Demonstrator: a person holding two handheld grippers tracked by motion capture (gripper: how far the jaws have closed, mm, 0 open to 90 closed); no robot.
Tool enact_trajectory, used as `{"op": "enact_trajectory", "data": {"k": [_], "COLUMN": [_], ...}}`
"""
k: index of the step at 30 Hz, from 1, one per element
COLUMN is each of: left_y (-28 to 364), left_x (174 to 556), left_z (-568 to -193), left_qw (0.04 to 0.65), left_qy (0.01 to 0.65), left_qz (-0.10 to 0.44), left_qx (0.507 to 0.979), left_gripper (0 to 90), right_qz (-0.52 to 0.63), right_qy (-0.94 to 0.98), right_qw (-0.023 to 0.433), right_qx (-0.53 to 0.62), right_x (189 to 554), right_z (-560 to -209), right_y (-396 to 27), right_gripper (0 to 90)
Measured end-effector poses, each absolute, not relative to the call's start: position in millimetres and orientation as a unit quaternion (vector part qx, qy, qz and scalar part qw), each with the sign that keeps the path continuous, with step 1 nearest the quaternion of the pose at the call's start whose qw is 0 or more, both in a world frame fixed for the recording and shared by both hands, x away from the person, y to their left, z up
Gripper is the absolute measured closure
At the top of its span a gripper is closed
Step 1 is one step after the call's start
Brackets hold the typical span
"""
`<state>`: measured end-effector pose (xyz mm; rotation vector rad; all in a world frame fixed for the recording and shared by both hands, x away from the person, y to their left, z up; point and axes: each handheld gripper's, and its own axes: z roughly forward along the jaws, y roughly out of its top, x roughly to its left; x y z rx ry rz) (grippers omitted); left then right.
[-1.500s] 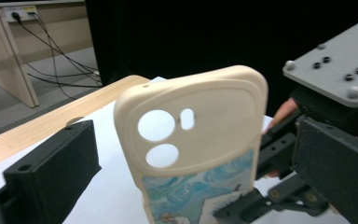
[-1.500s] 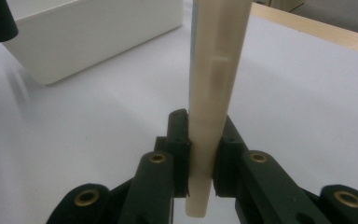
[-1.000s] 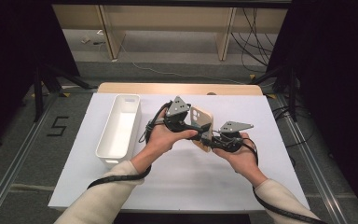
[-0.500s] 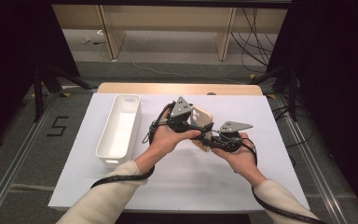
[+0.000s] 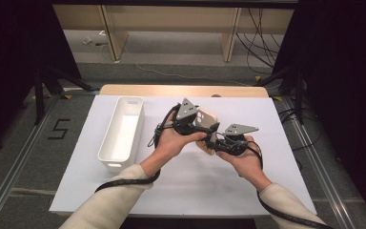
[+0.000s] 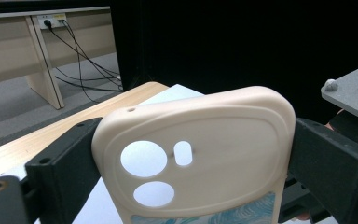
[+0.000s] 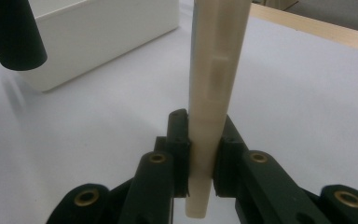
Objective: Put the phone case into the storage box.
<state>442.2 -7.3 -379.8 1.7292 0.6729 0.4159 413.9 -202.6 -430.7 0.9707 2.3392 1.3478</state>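
One phone case, two tools gripping it, one white bin.

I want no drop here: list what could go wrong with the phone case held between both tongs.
1. The right tongs pinch the phone case only on its thin edge, so it could pivot or slip.
2. The left tongs span its full width, their jaws just now closing; squeezing further might bow the soft case.
3. It hangs above the table, apart from the white bin; if released it may land on the sheet.
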Motion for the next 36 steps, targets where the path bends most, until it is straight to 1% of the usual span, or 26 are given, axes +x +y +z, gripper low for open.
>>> {"op": "enact_trajectory", "data": {"k": [15,19,24,26,30,32,33,34,35,36], "left_y": [-6,-5,-5,-4,-2,-1,0,0,1,1], "left_x": [442,442,442,443,444,444,445,445,445,445], "left_z": [-379,-378,-376,-375,-372,-370,-369,-369,-368,-367], "left_qw": [0.583,0.585,0.587,0.587,0.589,0.588,0.588,0.588,0.588,0.590], "left_qy": [0.291,0.295,0.292,0.291,0.291,0.291,0.290,0.290,0.289,0.290], "left_qz": [0.170,0.169,0.171,0.173,0.176,0.179,0.182,0.182,0.185,0.185], "left_qx": [0.739,0.736,0.736,0.736,0.733,0.733,0.733,0.733,0.732,0.731], "left_gripper": [9.6,10.0,10.6,10.6,10.7,10.8,10.8,10.8,10.8,10.8], "right_qz": [0.465,0.466,0.466,0.468,0.472,0.478,0.483,0.483,0.486,0.489], "right_qy": [0.807,0.807,0.807,0.806,0.802,0.797,0.792,0.792,0.790,0.789], "right_qw": [0.143,0.147,0.155,0.156,0.159,0.157,0.156,0.156,0.155,0.156], "right_qx": [0.335,0.333,0.329,0.329,0.329,0.334,0.339,0.339,0.339,0.338], "right_x": [414,414,414,414,414,414,415,415,415,415], "right_z": [-432,-432,-431,-430,-430,-430,-429,-429,-429,-429], "right_y": [-202,-201,-201,-201,-201,-201,-201,-201,-201,-202], "right_gripper": [79.2,77.4,73.0,70.2,60.7,53.2,44.5,44.5,41.3,35.8]}}
